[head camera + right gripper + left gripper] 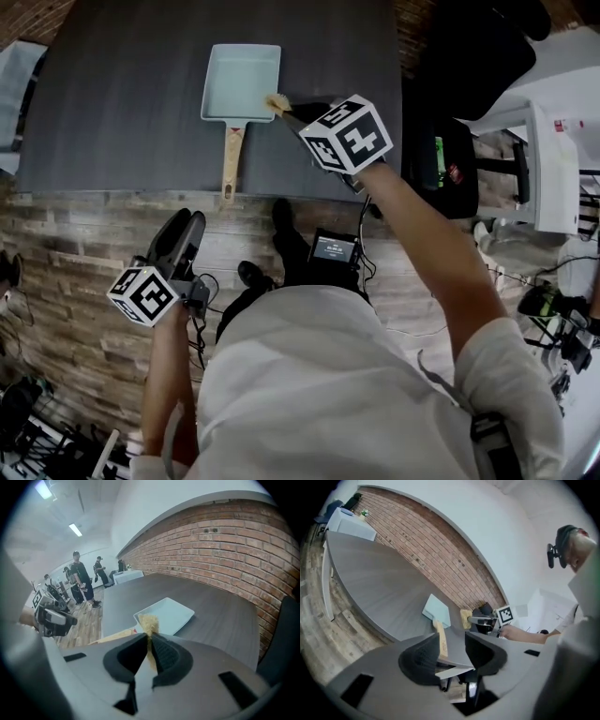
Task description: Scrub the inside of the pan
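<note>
Pan lies flat on the dark surface, long axis running away from us, wooden handle pointing at the near edge. Our right arm reaches forward; the right gripper clamps a brush at the pan's near right corner. Our left gripper hangs low off the surface, jaws apart, empty. Open surface spreads left.

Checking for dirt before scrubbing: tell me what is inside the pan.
The pan looks bare inside: a plain pale blue floor. The brush bristles are at its near right corner, held by the right gripper; that corner is covered.
</note>
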The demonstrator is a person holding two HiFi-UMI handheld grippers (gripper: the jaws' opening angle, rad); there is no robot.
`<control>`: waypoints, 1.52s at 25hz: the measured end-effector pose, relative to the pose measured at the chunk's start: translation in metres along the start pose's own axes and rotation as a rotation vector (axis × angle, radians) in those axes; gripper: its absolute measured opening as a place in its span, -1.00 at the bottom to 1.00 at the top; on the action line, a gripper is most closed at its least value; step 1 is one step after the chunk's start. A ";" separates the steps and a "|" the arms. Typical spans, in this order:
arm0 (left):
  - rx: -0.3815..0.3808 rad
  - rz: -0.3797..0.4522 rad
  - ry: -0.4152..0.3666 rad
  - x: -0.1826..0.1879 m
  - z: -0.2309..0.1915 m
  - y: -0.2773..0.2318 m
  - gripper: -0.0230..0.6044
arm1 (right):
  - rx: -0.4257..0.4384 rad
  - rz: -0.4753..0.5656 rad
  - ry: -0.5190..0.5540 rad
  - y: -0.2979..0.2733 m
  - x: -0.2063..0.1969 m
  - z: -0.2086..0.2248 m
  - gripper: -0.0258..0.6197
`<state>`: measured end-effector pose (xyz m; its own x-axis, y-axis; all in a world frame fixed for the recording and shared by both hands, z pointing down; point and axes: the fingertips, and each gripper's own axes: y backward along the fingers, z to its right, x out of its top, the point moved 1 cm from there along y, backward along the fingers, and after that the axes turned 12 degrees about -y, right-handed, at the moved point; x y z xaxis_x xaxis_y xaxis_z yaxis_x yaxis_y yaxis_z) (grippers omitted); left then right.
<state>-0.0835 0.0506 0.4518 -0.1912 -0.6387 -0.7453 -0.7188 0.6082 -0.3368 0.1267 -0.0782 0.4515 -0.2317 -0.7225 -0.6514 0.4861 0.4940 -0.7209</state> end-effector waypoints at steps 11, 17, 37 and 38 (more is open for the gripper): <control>-0.186 0.210 -0.070 0.026 0.067 0.090 -0.79 | -0.011 0.113 -0.053 0.062 -0.034 -0.078 -0.81; -0.249 0.245 -0.112 0.028 0.092 0.134 -0.79 | -0.001 0.176 -0.085 0.095 -0.056 -0.126 -0.81; -0.312 0.295 -0.191 0.038 0.168 0.159 -0.79 | 0.052 0.316 -0.166 0.223 -0.108 -0.189 -0.81; -0.310 0.294 -0.188 0.039 0.171 0.153 -0.79 | 0.054 0.320 -0.170 0.228 -0.108 -0.185 -0.81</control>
<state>-0.0865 0.1997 0.2729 -0.3130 -0.3459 -0.8845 -0.8236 0.5626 0.0715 0.1066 0.2017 0.3139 0.0806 -0.6079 -0.7899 0.5564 0.6849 -0.4704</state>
